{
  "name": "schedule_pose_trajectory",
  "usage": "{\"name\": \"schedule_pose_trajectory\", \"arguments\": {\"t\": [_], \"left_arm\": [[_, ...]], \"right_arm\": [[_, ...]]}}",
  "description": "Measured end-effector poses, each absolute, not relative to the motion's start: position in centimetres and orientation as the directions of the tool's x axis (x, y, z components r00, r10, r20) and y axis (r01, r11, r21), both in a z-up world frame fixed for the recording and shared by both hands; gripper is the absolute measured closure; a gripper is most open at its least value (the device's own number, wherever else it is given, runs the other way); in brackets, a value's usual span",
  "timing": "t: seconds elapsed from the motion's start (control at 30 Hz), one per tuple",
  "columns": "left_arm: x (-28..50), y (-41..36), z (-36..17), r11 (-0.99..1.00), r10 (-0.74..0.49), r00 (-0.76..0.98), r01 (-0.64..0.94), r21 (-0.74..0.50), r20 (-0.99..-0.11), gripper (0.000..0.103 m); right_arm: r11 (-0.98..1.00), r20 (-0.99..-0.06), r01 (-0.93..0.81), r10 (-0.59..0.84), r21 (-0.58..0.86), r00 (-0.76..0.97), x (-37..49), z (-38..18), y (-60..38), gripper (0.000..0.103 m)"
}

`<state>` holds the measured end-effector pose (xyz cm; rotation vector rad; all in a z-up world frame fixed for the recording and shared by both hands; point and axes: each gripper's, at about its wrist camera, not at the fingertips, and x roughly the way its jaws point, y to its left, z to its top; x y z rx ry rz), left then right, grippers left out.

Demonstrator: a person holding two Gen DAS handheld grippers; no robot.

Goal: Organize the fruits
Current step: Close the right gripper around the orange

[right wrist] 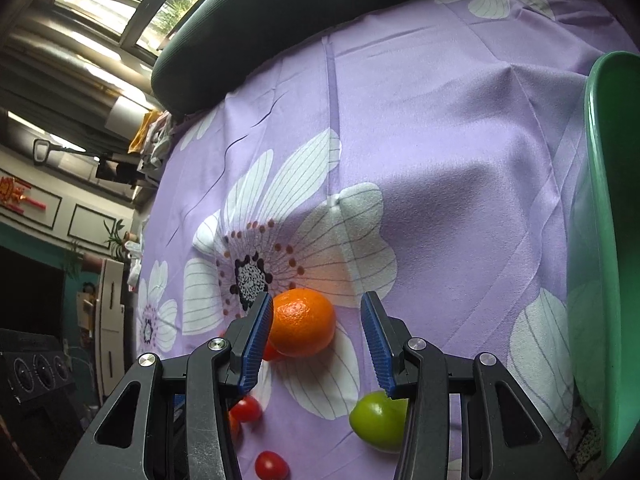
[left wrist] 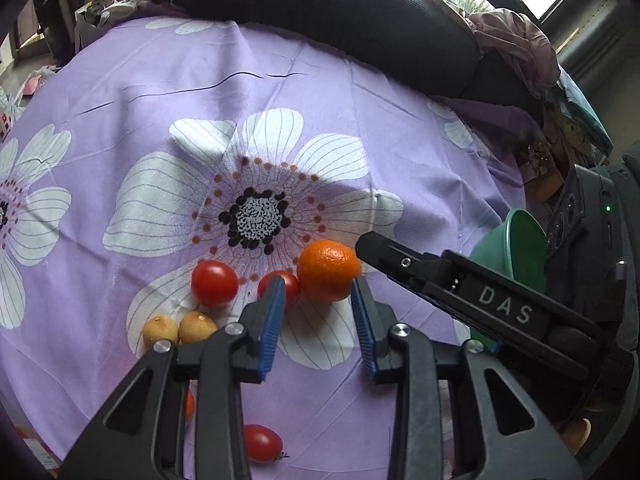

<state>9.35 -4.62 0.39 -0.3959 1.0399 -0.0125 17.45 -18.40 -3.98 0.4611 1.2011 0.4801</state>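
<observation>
An orange [left wrist: 328, 270] lies on the purple flowered cloth [left wrist: 160, 92]. My left gripper [left wrist: 319, 282] hovers open just short of it, with nothing between its blue pads. In the right wrist view the same orange [right wrist: 304, 328] sits between the tips of my right gripper [right wrist: 316, 304]. That gripper is open: its left pad is beside the orange and its right pad stands well apart. Red tomatoes [left wrist: 215, 283] [left wrist: 262, 442], two small yellow fruits [left wrist: 160, 330] and a green fruit [right wrist: 378, 420] lie around it. Another tomato [left wrist: 294, 286] is half hidden behind my left finger.
A green bowl [right wrist: 600, 240] stands at the right edge of the cloth, also seen behind the right gripper's black body [left wrist: 504, 308]. A dark cushion [left wrist: 320, 8] borders the far side. Small tomatoes [right wrist: 248, 408] lie under the right gripper. Clothes are piled beyond the cloth.
</observation>
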Motion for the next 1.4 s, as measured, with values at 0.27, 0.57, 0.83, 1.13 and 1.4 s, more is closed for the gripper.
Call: {"name": "schedule_pose_trajectory", "arguments": {"t": [0.27, 0.57, 0.83, 1.13, 1.4], "left_arm": [[11.1, -5.2, -0.8, 0.97, -0.151, 0.511, -0.091, -0.228, -0.846, 0.069], [12.4, -5.2, -1.6, 0.959, -0.207, 0.491, -0.07, -0.276, -0.846, 0.07], [12.0, -6.0, -2.0, 0.962, -0.208, 0.515, -0.046, -0.269, -0.831, 0.07], [12.0, -5.5, -2.4, 0.959, -0.227, 0.522, -0.026, -0.281, -0.822, 0.068], [11.9, -6.1, -3.1, 0.959, -0.25, 0.489, 0.006, -0.283, -0.836, 0.059]], "right_arm": [[0.806, -0.741, -0.116, 0.582, 0.58, 0.336, 17.7, -3.0, -19.2, 0.057], [0.804, -0.742, -0.082, 0.578, 0.589, 0.34, 17.8, -3.7, -19.7, 0.057], [0.789, -0.725, -0.104, 0.601, 0.605, 0.337, 17.5, -3.7, -19.3, 0.057], [0.762, -0.716, -0.077, 0.633, 0.643, 0.294, 17.7, -4.9, -18.8, 0.057], [0.764, -0.728, -0.053, 0.631, 0.643, 0.267, 17.9, -5.8, -17.8, 0.056]]}}
